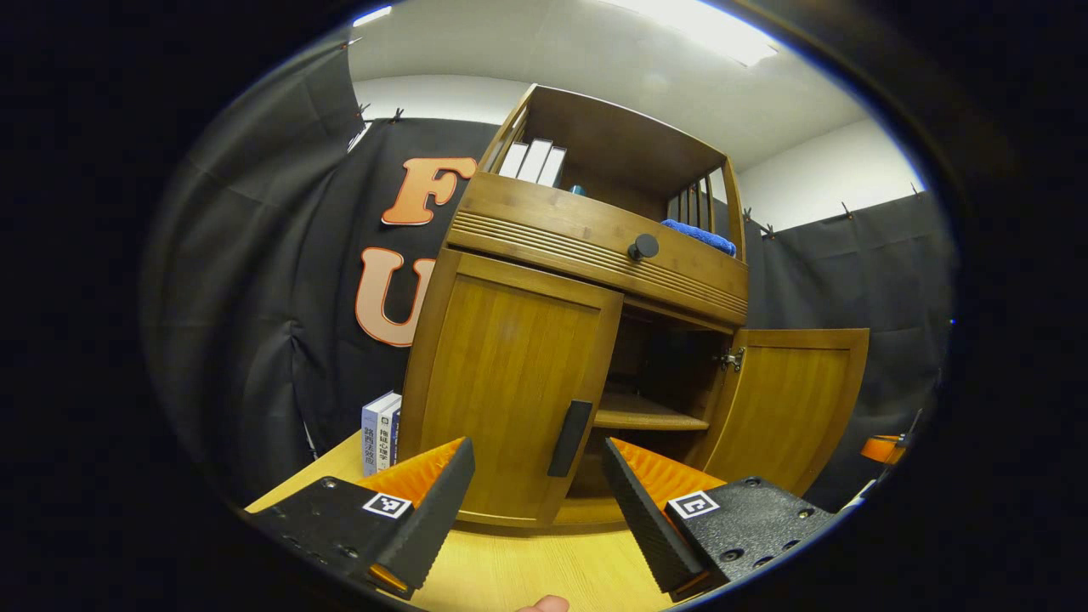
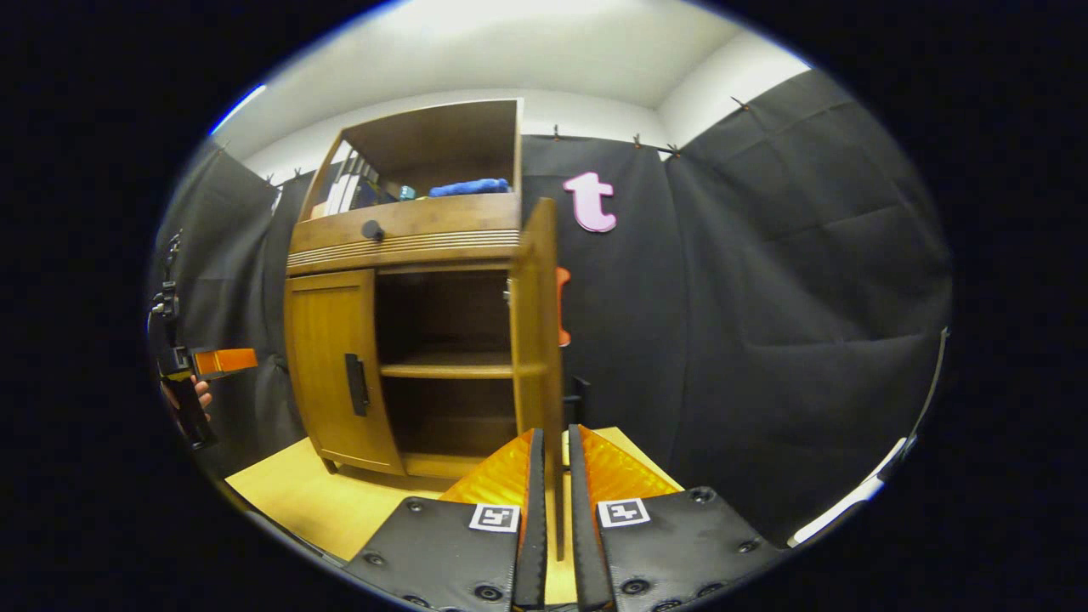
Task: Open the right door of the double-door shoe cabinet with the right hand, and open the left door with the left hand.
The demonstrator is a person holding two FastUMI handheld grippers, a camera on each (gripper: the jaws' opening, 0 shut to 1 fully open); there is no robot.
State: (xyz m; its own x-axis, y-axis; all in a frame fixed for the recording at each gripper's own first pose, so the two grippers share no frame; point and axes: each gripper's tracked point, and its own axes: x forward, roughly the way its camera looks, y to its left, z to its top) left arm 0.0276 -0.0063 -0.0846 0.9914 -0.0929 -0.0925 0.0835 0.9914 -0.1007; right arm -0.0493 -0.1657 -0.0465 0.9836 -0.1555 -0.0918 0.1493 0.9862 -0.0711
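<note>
A: Left gripper view first. The shoe cabinet (image 1: 586, 280) stands on the wooden table (image 1: 527, 569). Its left door (image 1: 510, 382) is shut, the dark handle (image 1: 569, 438) upright along its inner edge. The right door (image 1: 786, 404) is swung wide, with the shelf (image 1: 646, 414) inside exposed

B: And the left gripper (image 1: 537, 484)?

A: Fingers spread wide, holding nothing. The handle sits between them but farther off; no contact yet

B: Right gripper view?

A: The right door (image 2: 540, 340) shows edge-on, swung out towards the camera. The right gripper (image 2: 552, 493) has its fingers drawn in on either side of the door's lower edge. Whether both press on the wood I cannot tell; a thin gap seems to remain. The left door (image 2: 331, 370) is closed here too, and the left gripper (image 2: 223, 360) hangs well apart from it, by the booth wall

B: Step in hand?

A: My judgement: right door done, left door pending. Next move calls for the left gripper to advance, bracket the handle, close on it, then pull along the hinge arc
</note>
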